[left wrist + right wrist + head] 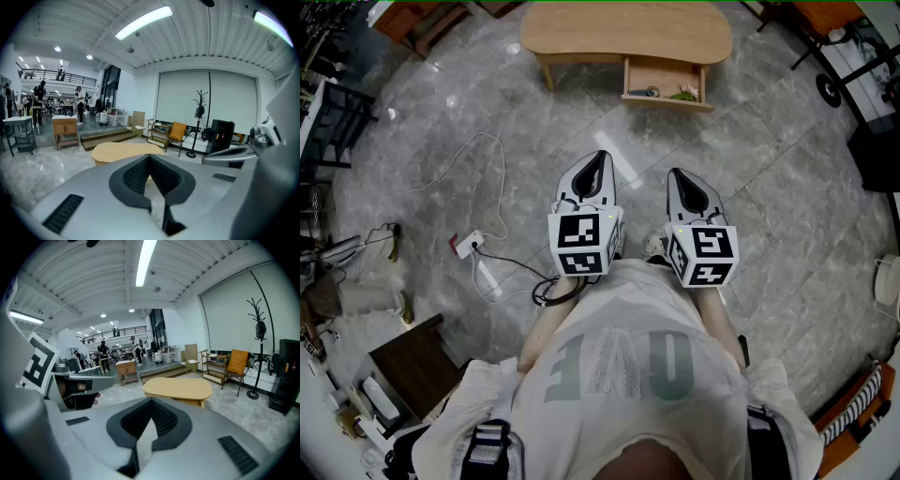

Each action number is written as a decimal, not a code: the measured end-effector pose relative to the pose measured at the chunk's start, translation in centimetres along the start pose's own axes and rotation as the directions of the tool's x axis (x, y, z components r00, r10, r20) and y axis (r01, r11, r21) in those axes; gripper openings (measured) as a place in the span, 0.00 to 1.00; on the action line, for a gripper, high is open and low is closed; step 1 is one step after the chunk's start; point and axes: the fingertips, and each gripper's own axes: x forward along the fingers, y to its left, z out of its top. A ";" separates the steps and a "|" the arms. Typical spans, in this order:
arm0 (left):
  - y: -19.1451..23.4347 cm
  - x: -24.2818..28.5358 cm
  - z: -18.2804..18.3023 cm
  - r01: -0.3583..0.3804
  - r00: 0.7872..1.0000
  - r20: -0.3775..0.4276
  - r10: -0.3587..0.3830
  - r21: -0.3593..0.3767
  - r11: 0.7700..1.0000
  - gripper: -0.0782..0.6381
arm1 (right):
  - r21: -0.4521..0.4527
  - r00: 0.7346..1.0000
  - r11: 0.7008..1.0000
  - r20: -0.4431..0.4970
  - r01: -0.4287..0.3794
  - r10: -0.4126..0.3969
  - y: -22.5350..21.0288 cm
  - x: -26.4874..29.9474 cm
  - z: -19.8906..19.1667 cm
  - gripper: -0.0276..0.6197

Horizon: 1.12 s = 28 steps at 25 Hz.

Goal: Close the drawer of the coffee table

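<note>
One coffee table (623,33), one open drawer (664,80), two tools (598,159) (680,178).

The bench (623,33) is standing at the far side of the floor (769,187), well apart from the person (619,375). Its drawer (664,80) is sticking out of the near side, toward the right end, with small things (682,94) lying in it. The left tongs (599,156) and right tongs (680,174) are hovering side by side just before the person, pointing at the bench. A power strip (469,246) and its cable (500,155) are lying on the floor to the left. Beyond the bench, a chair (178,132) and a coat stand (200,117) are standing to the right.
</note>
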 end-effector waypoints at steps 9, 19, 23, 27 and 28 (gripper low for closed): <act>2.9 0.2 1.1 0.011 1.000 0.022 -0.010 -0.018 1.000 0.12 | -0.013 1.000 1.000 -0.007 0.022 -0.022 1.4 1.5 0.4 0.05; 8.0 0.5 1.5 0.053 0.998 0.042 -0.054 0.017 0.998 0.12 | 0.089 0.998 0.995 0.019 0.052 -0.053 3.6 4.1 0.7 0.05; 10.5 1.8 1.0 0.046 0.998 0.038 -0.046 -0.003 0.999 0.12 | 0.085 0.995 0.991 0.011 0.099 -0.100 2.9 4.4 0.6 0.05; 11.4 3.8 1.5 0.044 0.998 0.036 -0.043 -0.018 0.999 0.12 | 0.103 0.992 0.987 0.006 0.124 -0.126 1.5 5.4 0.9 0.05; 11.4 4.4 1.7 0.047 0.998 0.038 -0.046 -0.015 0.999 0.12 | 0.102 0.991 0.986 0.007 0.129 -0.130 1.0 5.8 1.0 0.05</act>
